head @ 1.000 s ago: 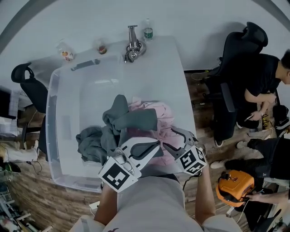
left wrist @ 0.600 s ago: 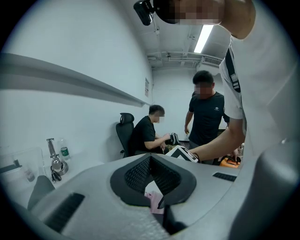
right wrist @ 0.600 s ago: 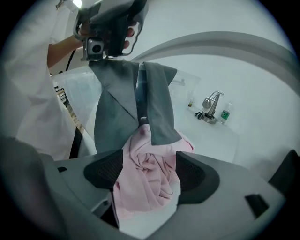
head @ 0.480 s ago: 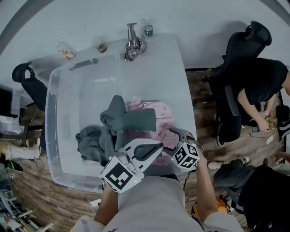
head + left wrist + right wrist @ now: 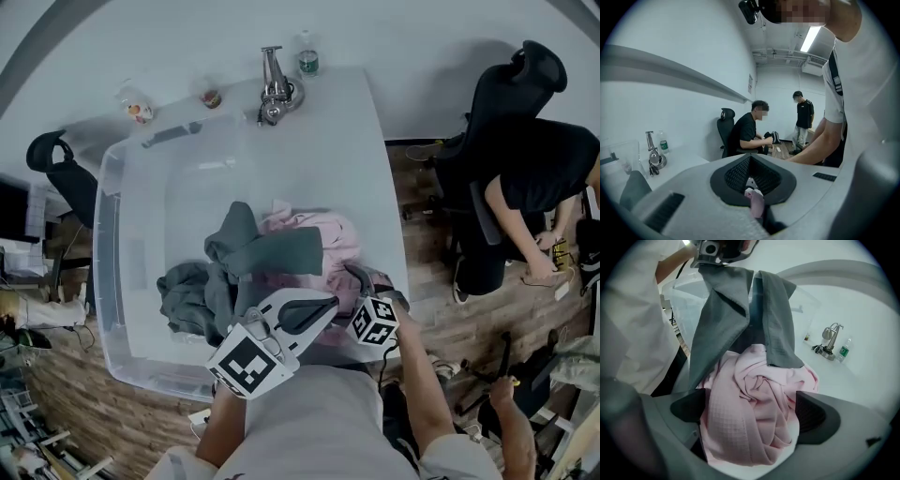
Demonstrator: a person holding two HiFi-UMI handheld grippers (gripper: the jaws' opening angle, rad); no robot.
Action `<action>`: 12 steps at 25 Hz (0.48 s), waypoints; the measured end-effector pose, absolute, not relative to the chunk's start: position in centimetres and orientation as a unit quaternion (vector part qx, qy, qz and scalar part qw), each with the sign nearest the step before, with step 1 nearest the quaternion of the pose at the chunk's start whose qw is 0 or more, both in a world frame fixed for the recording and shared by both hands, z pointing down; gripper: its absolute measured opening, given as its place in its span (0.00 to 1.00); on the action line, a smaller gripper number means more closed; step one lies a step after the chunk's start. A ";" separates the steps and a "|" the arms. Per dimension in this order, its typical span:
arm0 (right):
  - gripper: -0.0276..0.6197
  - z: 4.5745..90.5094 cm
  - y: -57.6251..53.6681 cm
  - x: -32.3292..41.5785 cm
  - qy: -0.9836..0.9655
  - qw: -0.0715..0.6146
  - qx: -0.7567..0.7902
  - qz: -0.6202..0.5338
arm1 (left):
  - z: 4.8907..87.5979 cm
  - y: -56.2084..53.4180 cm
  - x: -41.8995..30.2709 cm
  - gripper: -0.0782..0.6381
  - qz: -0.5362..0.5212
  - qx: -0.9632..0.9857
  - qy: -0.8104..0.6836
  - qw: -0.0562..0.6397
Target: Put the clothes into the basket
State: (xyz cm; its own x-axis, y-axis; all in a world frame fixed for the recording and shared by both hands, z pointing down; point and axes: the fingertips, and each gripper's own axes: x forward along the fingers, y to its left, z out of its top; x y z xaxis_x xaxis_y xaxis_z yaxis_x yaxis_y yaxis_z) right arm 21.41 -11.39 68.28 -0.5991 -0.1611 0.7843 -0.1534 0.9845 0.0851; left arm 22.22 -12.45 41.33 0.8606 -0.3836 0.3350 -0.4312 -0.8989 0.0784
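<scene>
Clothes (image 5: pixel 272 258) are already sitting inside the basket (image 5: pixel 117 281), heaped toward its lower right side in the head view. There's a pink garment (image 5: pixel 323 239) bunched up, with a grey garment (image 5: pixel 277 248) flopped across the top of it and more grey spilling off to the left of the pile.

What's new is the right gripper (image 5: pixel 752 414). Compared with a second back it has sunk down by the basket's near rim, at the lower right of the heap, and its jaws have just been opening. They now stand spread wide, with the pink bundle lying loose between them, bulging past the pads rather than getting squeezed. My read is that's the let-go, and the pink piece is basically delivered.

The left gripper (image 5: pixel 751 174) is a different story. It has barely shifted, and its jaws are pressed together with a little tab of pink cloth poking out at the seam, so it looks like it's pinching an edge of that same garment. I'd guess that pinch has to come off too before this one counts as done. Lifting the right one out without snagging a fold is the bit to watch.

Further out, the basket sits on a white tabletop (image 5: pixel 375 150) with a bottle (image 5: pixel 307 62) at the upper edge, and a seated person (image 5: pixel 544 178) at the right of the frame
</scene>
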 end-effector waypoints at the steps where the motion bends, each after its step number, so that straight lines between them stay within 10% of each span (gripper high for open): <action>1: 0.93 68.7 -11.4 21.2 -0.894 0.440 0.085 -0.009 | 41.3 -12.5 22.2 0.12 0.157 0.961 -0.213 0.078; 12: 0.93 72.4 -11.5 19.7 -0.891 0.451 0.046 -0.025 | 41.5 -12.7 21.9 0.12 0.158 0.962 -0.210 0.075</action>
State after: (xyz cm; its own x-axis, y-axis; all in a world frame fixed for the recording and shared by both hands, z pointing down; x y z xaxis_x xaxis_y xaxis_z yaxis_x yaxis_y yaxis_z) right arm 19.67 -11.52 72.37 -0.5881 -0.1050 0.8019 -0.0602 0.9945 0.0861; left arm 21.88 -12.66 41.47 0.8618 -0.3797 0.3362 -0.4271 -0.9009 0.0773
